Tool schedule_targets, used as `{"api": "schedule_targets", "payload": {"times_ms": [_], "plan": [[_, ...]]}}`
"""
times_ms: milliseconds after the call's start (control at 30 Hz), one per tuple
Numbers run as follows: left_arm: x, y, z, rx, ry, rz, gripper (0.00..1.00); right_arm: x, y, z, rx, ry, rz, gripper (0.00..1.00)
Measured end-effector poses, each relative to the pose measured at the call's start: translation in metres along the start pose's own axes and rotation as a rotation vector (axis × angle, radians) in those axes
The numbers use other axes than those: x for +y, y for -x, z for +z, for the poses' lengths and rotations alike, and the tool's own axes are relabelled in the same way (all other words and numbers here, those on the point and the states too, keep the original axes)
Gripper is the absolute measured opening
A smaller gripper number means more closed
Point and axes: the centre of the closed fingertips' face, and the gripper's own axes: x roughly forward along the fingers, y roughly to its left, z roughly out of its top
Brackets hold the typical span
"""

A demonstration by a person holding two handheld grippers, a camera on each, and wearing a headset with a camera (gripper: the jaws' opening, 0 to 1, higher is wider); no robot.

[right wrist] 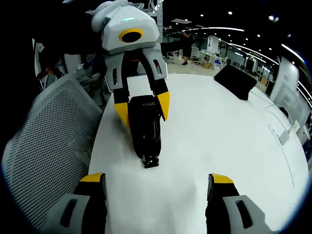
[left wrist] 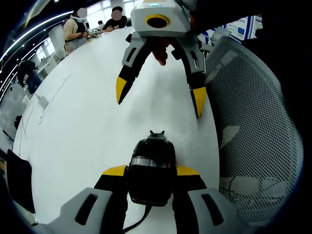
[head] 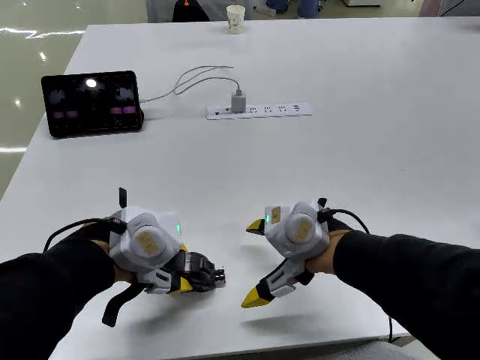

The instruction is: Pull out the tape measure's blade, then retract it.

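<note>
My left gripper clamps the tape measure near the table's front edge; right gripper wide open. Next: pinch blade hook squarely, pull straight.

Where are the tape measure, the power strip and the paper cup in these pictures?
tape measure (left wrist: 152, 168): left gripper view, on the middle of its black case.
power strip (head: 270, 109): head view, on the middle of its white body.
paper cup (head: 235, 20): head view, on its side wall.
</note>
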Motion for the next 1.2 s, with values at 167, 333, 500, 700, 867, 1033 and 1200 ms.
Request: {"api": "schedule_targets", "payload": {"times_ms": [167,333,500,700,867,1033,1200], "plan": [[0.0,0.0,0.0,-0.003,0.003,-0.004,0.29,0.002,-0.01,0.005,-0.007,0.025,0.015,0.73],[0.001,-0.001,-0.001,-0.006,0.006,-0.002,0.29,0.002,-0.024,0.009,-0.008,0.026,0.008,0.47],[0.0,-0.001,0.0,-0.011,0.01,-0.002,0.29,0.01,-0.032,0.009,0.013,0.06,0.039,0.28],[0.0,-0.001,0.0,-0.01,0.002,-0.003,0.29,0.011,-0.038,0.008,0.05,0.051,0.051,0.22],[0.0,-0.001,0.0,-0.016,0.002,0.0,0.29,0.01,-0.043,0.009,0.061,0.07,0.044,0.17],[0.0,-0.001,0.0,-0.019,-0.002,0.002,0.29,0.01,-0.046,0.008,0.085,0.068,0.069,0.13],[0.0,-0.001,0.0,-0.031,-0.012,-0.01,0.29,0.01,-0.046,0.007,0.089,0.061,0.06,0.12]]}}
